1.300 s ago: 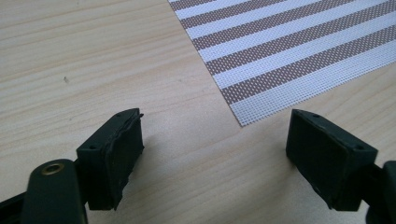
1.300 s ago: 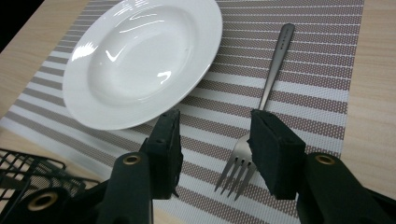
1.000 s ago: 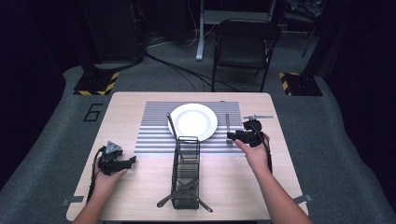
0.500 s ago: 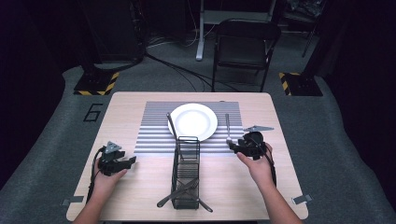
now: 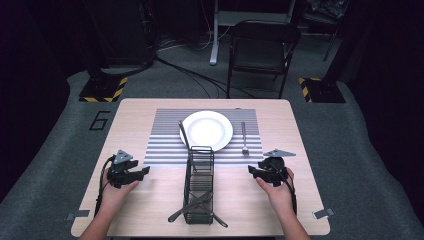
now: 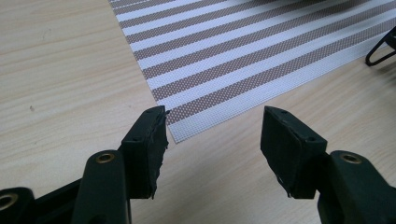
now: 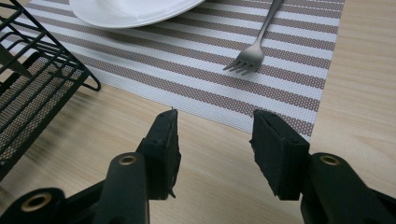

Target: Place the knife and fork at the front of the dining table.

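So on the left side of the table, the left gripper sat in the person's left hand, low over bare wood near the front left corner of the striped placemat. In the left gripper view that mat corner lay right ahead of the jaws. The jaws had just been closing a bit, but nothing was between them, only tabletop, so it was released and holding nothing.

Moving toward the middle, a black wire cutlery basket lay on its side, stretching from the mat's front edge toward the person. A couple of utensils stuck out of its near end, one handle pointing left and one right. A knife lay on the mat just left of the white plate, its near end touching or running into the basket's far end; couldn't tell which. The plate sat in the middle of the mat.

Right of the plate, the fork lay on the mat, tines toward the person. In the right gripper view the fork was ahead of the jaws and apart from them, with the plate's rim and the basket off to the left.

The right gripper, in the right hand, was over bare wood just in front of the mat's right corner, jaws apart and empty too.
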`<state>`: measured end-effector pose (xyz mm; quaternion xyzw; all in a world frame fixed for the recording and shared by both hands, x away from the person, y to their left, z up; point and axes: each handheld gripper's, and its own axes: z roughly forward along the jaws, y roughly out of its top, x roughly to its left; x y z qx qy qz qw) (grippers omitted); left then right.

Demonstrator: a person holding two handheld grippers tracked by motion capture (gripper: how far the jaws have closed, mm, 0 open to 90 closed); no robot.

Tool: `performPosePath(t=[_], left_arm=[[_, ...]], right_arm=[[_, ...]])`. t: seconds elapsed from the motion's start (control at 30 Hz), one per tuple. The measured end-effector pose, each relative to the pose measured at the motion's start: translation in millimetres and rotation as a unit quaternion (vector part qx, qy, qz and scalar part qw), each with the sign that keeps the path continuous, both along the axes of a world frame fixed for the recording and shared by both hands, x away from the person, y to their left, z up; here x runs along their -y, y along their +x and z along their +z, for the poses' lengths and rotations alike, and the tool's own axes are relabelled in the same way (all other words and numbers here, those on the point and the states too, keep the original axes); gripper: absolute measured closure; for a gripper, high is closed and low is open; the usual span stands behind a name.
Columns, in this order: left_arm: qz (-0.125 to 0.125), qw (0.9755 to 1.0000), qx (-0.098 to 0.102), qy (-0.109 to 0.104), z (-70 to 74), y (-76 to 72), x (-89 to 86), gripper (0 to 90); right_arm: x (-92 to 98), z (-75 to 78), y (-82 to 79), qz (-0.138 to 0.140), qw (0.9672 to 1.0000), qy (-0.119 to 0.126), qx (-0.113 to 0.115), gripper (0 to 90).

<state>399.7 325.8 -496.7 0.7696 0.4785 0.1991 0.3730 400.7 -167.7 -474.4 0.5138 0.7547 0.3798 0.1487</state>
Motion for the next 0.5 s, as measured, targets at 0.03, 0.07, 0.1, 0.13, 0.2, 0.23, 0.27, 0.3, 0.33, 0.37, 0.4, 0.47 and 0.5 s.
performPosePath(t=[0.03,0.07,0.1,0.13,0.2,0.23,0.27,0.3,0.33,0.37,0.4,0.47,0.5], left_arm=[[-0.002,1.0,-0.006,-0.004,1.7,-0.4,1.3,40.8],[-0.004,0.9999,-0.008,-0.006,2.8,-0.5,3.1,40.9],[-0.006,1.0,-0.007,-0.003,4.1,-0.3,4.7,41.0],[-0.009,0.9999,-0.005,-0.001,5.6,0.0,6.2,41.0],[-0.015,0.9999,-0.006,0.0,9.5,-0.1,9.0,41.1],[-0.015,0.9999,-0.004,-0.004,10.8,-0.2,11.1,42.1],[-0.02,0.9998,-0.008,-0.003,13.3,-0.3,12.4,42.7],[-0.021,0.9997,-0.007,-0.004,15.1,-0.5,14.3,42.9],[-0.022,0.9997,-0.009,-0.006,17.1,-0.9,16.3,43.4],[-0.025,0.9996,-0.01,-0.01,19.5,-1.0,19.1,43.6],[-0.025,0.9995,-0.008,-0.016,21.0,-0.8,21.6,43.7],[-0.029,0.9994,-0.009,-0.015,26.0,-0.4,26.2,43.6],[-0.031,0.9994,-0.006,-0.013,27.7,0.2,28.0,43.4]], right_arm=[[0.9,-1.9,-1.1,-0.004,1.0,0.002,0.003,50.6],[2.2,-3.8,-2.0,-0.004,1.0,0.0,0.008,50.6],[3.1,-5.5,-3.1,-0.005,0.9999,0.0,0.01,50.4],[3.3,-6.9,-4.1,-0.005,0.9999,0.003,0.01,50.4],[3.8,-9.1,-5.0,-0.003,1.0,0.0,0.009,50.2],[4.3,-10.0,-5.0,-0.003,0.9999,-0.002,0.011,50.1],[4.7,-10.8,-5.1,-0.002,0.9999,-0.002,0.01,50.0],[4.5,-11.5,-5.4,-0.003,1.0,0.0,0.008,49.9],[4.8,-12.1,-5.2,-0.001,1.0,-0.001,0.009,49.9],[4.7,-12.5,-5.4,-0.001,1.0,-0.003,0.009,49.9],[4.0,-12.6,-5.8,-0.001,1.0,-0.002,0.008,50.0],[3.8,-12.6,-5.6,0.005,0.9998,-0.011,0.013,50.2],[3.4,-12.0,-6.0,0.006,0.9997,-0.016,0.016,50.6]])
